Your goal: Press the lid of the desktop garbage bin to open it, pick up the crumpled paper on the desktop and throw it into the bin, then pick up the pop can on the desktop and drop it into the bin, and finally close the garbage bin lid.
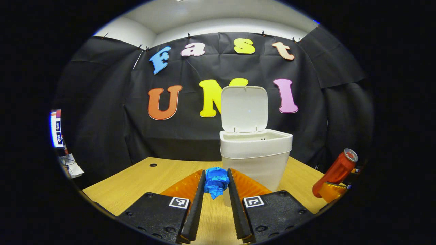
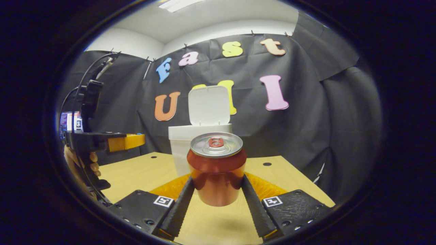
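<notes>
Black cloth hangs behind a pale wooden desktop (image 1: 143, 178), and on it stands one white desktop garbage bin (image 1: 255, 153), its lid (image 1: 244, 109) tipped upright — open.

From my left gripper view, my left gripper (image 1: 216, 182) is clamped on the crumpled paper (image 1: 216, 181): one small blue wad, creased and lumpy, pinched between both fingers and held off the wood. The bin rises just past it at one o'clock. At three o'clock I see the pop can (image 1: 335, 172), a red one with a silver top, tilted in my other gripper's grip.

From my right gripper view, my right gripper (image 2: 217, 189) is closed on that single pop can (image 2: 216, 168) — both fingers press its sides. It hangs above the desktop (image 2: 289, 177); a shadow lies on the wood below it. The bin (image 2: 185, 144) sits behind the can at twelve o'clock with its lid (image 2: 209, 105) raised. At nine o'clock my left gripper (image 2: 131, 141) shows side-on, with my hand (image 2: 80, 163) under it.

One bin, one paper wad, one can, two grippers.
</notes>
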`<move>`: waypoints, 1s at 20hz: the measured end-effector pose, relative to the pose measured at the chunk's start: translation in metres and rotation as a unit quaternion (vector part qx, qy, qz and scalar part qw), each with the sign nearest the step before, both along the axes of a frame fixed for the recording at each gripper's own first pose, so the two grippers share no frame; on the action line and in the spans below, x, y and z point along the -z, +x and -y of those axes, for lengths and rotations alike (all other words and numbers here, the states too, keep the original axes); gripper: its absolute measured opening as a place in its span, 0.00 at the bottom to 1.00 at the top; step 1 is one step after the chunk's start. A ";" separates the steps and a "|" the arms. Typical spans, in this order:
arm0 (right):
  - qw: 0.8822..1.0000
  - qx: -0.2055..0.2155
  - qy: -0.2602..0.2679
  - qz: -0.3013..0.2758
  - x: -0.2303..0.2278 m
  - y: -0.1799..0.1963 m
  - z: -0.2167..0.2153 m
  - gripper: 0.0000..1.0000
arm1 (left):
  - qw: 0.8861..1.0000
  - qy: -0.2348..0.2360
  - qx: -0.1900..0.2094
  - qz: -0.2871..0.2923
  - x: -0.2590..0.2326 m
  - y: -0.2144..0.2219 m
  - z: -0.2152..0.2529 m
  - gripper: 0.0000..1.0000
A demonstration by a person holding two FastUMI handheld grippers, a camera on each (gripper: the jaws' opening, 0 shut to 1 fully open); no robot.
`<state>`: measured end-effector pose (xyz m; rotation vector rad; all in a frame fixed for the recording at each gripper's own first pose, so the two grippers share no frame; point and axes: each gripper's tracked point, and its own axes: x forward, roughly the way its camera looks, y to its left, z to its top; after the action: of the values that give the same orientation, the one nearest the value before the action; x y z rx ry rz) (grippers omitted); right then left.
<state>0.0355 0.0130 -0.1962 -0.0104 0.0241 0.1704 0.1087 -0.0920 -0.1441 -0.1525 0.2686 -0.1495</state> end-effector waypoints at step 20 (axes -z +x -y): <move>0.997 0.049 0.058 -0.009 -0.008 -0.013 0.036 0.80 | 0.987 -0.028 0.085 0.132 -0.103 0.131 0.066 0.43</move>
<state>0.0225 -0.0227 -0.1881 0.1078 0.0318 0.0741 0.2398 -0.1584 -0.0408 -0.1637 0.0135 -0.3445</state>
